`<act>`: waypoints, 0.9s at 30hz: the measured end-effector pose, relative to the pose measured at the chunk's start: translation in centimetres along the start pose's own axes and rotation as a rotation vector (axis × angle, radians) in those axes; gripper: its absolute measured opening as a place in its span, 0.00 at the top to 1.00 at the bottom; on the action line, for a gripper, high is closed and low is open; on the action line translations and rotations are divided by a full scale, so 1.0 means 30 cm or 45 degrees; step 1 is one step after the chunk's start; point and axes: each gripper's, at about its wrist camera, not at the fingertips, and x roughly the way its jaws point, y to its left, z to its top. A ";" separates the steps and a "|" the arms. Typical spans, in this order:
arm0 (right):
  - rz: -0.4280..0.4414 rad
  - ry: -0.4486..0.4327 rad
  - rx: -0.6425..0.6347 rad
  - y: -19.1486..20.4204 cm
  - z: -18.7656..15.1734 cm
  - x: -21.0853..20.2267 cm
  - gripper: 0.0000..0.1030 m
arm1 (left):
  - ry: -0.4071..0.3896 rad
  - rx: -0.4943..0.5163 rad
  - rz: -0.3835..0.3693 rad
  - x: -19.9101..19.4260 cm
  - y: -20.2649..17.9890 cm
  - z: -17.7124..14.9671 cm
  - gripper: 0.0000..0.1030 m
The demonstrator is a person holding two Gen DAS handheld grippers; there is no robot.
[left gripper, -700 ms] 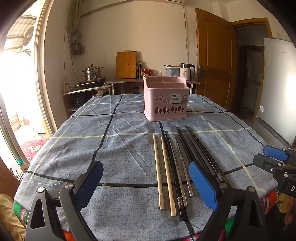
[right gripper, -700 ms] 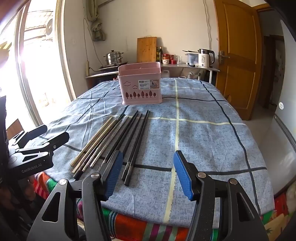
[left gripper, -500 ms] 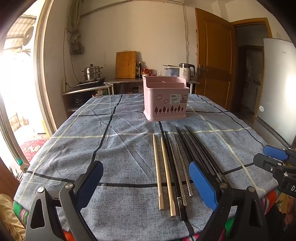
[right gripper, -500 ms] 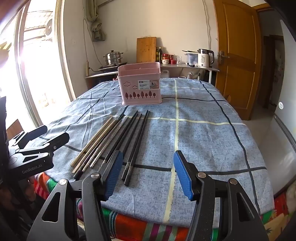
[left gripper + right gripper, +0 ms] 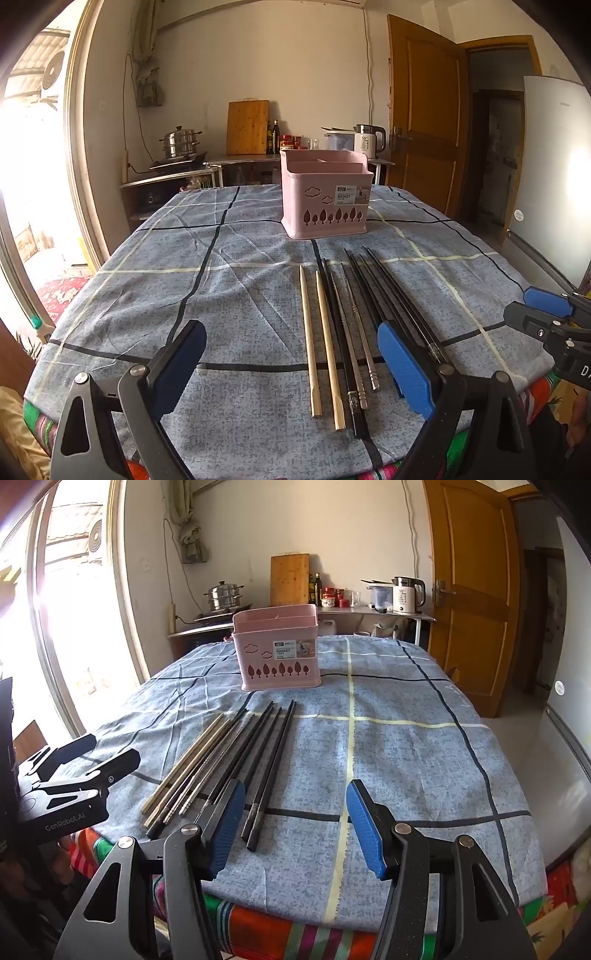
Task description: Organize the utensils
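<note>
A pink utensil basket stands upright on the blue checked tablecloth, also in the right wrist view. Several chopsticks lie side by side in front of it: two wooden ones, metal ones and black ones; they also show in the right wrist view. My left gripper is open and empty over the near table edge, with the chopstick ends between its fingers. My right gripper is open and empty, just right of the black chopsticks' near ends.
A counter behind the table holds a steel steamer pot, a cutting board, bottles and a kettle. A wooden door and a fridge stand to the right. A bright window is on the left.
</note>
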 end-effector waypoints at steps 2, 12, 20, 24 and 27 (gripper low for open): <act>-0.002 -0.001 0.001 0.003 0.000 0.002 0.44 | -0.006 0.001 0.000 -0.002 -0.003 0.001 0.08; 0.001 -0.009 0.006 0.000 0.000 -0.010 0.44 | -0.016 0.003 -0.011 -0.020 -0.006 0.002 0.08; 0.004 -0.012 0.007 0.000 -0.004 -0.014 0.44 | -0.017 0.001 -0.017 -0.031 -0.007 0.003 0.10; 0.002 -0.012 0.008 0.002 -0.004 -0.015 0.44 | -0.020 0.000 -0.016 -0.034 -0.005 0.007 0.10; 0.003 -0.012 0.006 0.001 -0.004 -0.014 0.44 | -0.019 0.001 -0.018 -0.027 -0.007 0.006 0.10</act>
